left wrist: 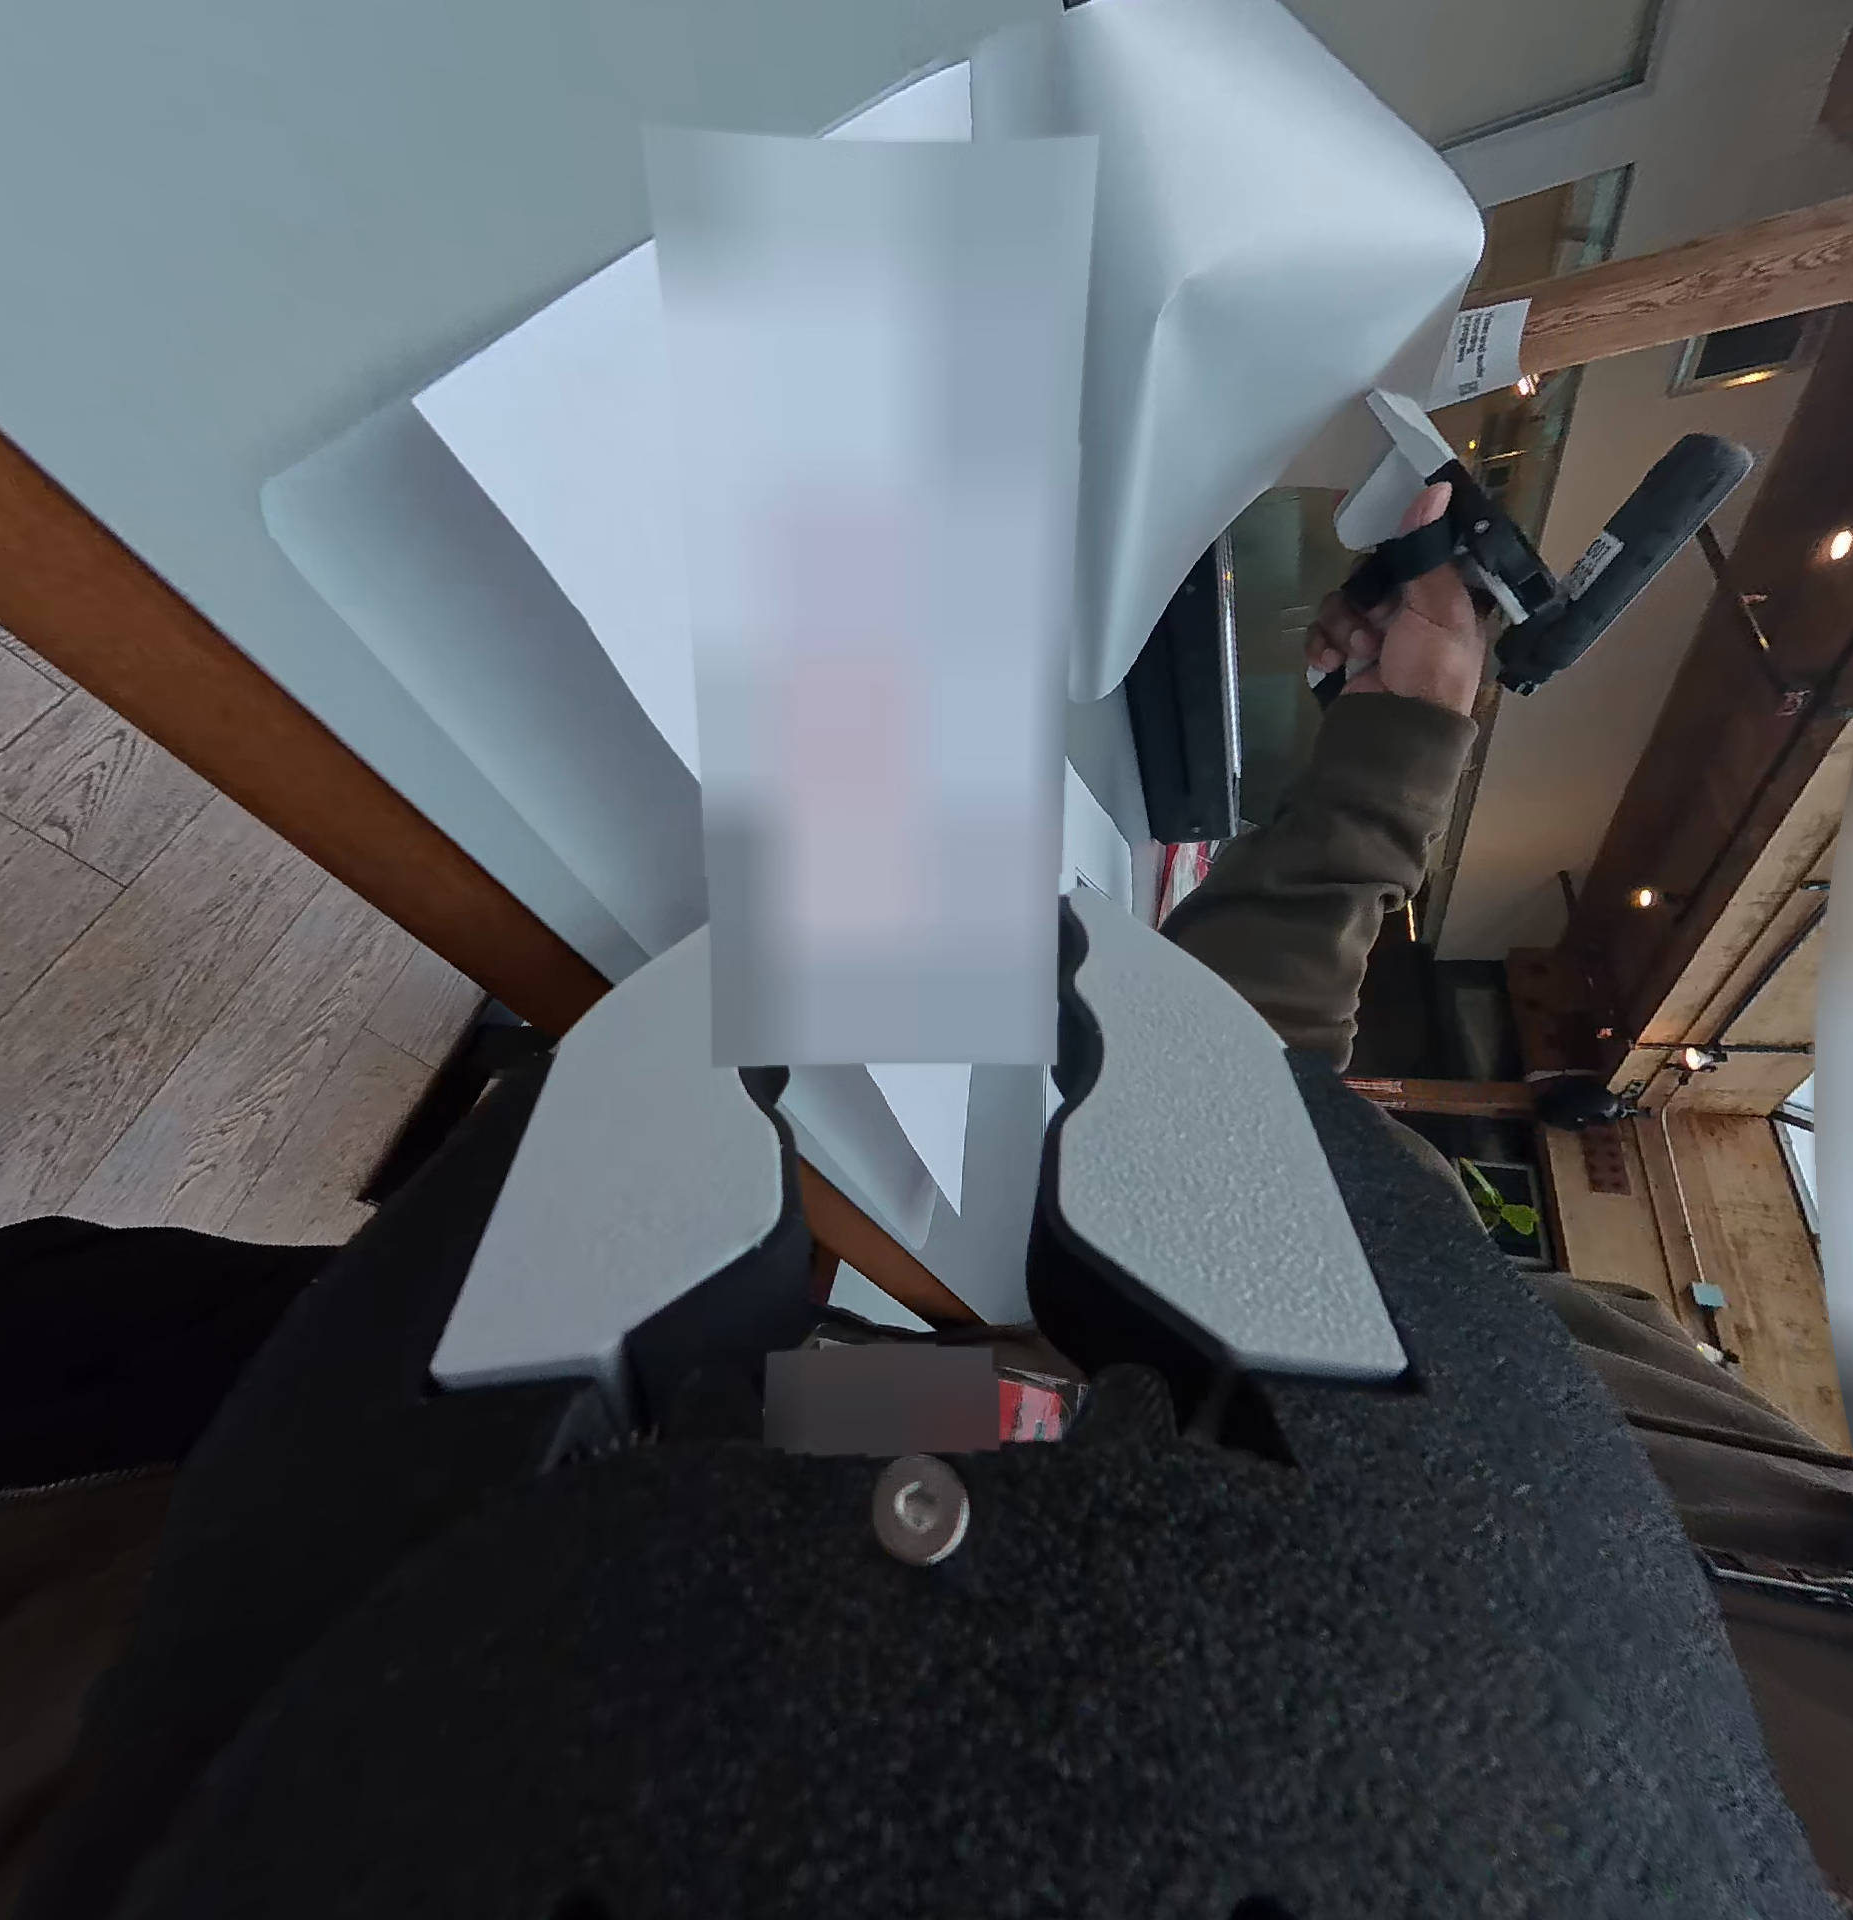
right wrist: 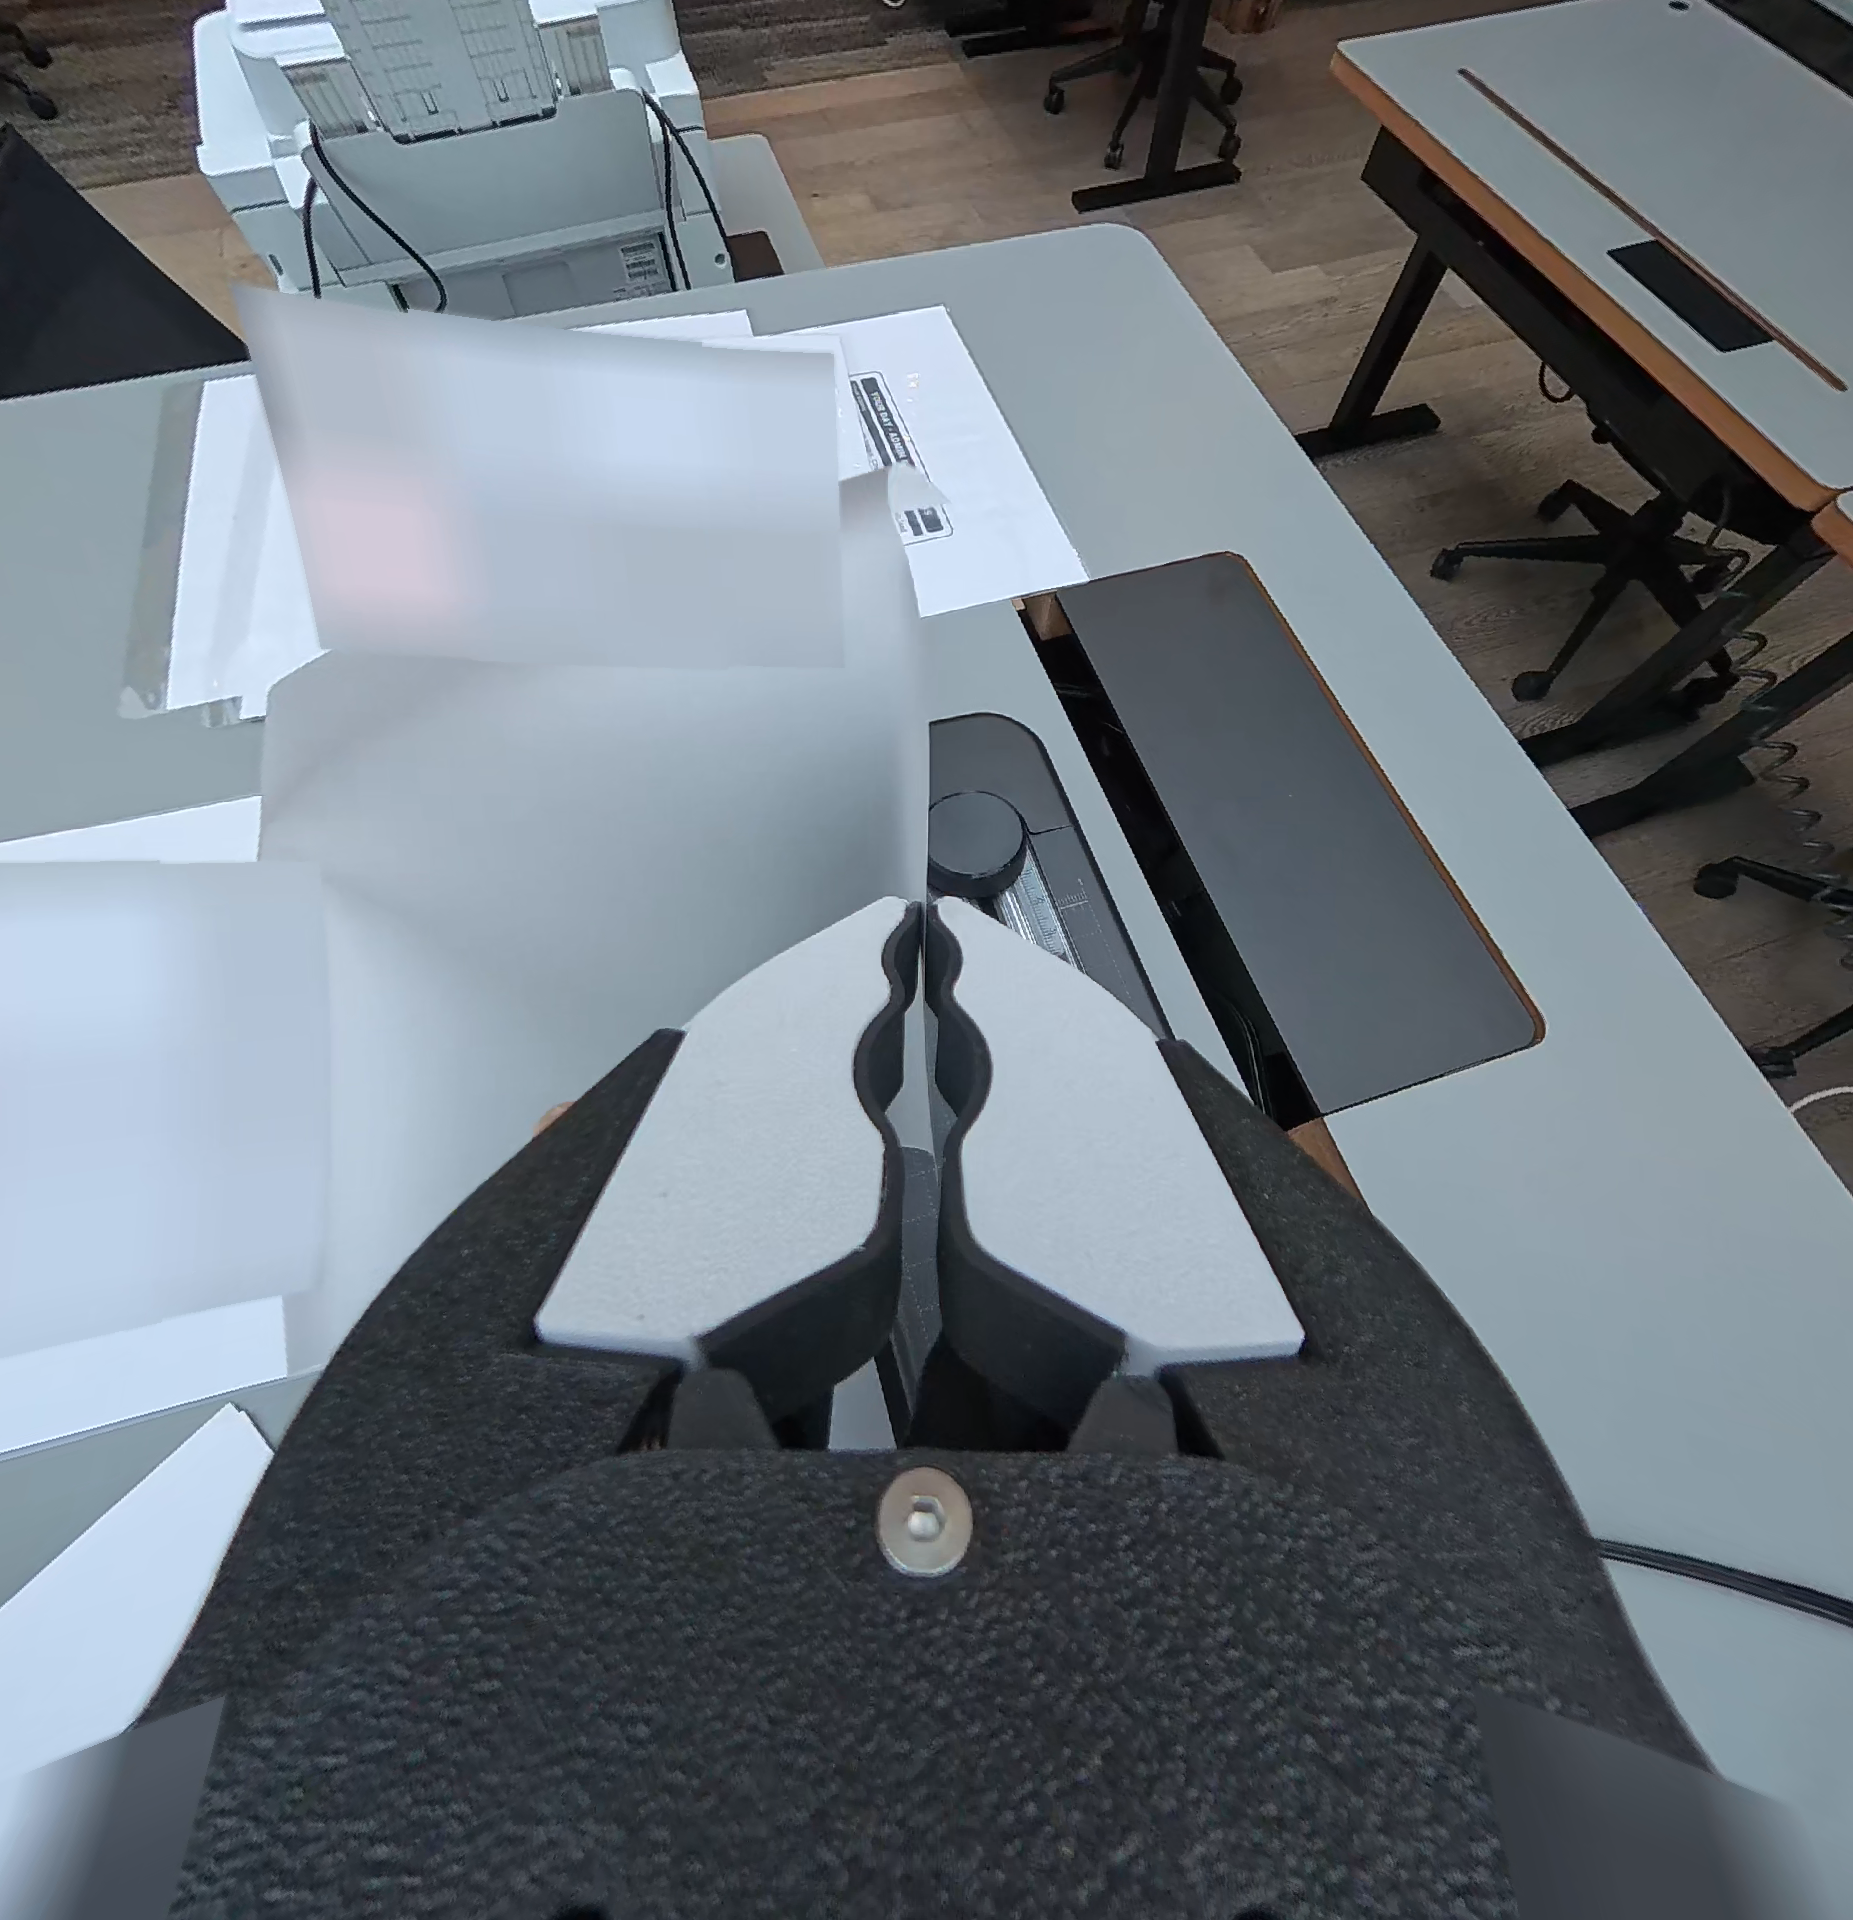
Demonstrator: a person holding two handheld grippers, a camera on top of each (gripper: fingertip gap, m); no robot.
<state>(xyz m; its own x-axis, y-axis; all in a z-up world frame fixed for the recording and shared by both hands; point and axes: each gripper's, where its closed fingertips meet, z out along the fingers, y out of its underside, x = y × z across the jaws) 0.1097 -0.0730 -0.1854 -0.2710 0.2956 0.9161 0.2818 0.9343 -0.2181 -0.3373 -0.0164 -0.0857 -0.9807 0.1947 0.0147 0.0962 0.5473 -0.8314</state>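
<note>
A white sheet of paper [right wrist: 589, 831] hangs in the air above the grey table [right wrist: 1213, 416]. My right gripper [right wrist: 922, 909] is shut on its right edge, and the sheet runs edge-on between the closed fingers. In the left wrist view the same sheet [left wrist: 1265, 312] curls upward toward the right gripper [left wrist: 1405, 468], held by a hand with a brown sleeve. My left gripper [left wrist: 894, 920] is open, with its fingers wide apart. The lower part of the sheet passes between them, close to the right finger [left wrist: 1213, 1143]. A blurred patch hides the tips.
More white sheets [right wrist: 101, 1403] and a printed sheet [right wrist: 963, 468] lie on the table. A black paper trimmer with a round knob [right wrist: 974, 831] sits beside an open black cable flap [right wrist: 1286, 810]. A white printer [right wrist: 465, 135] stands behind. Other desks and chairs are at right.
</note>
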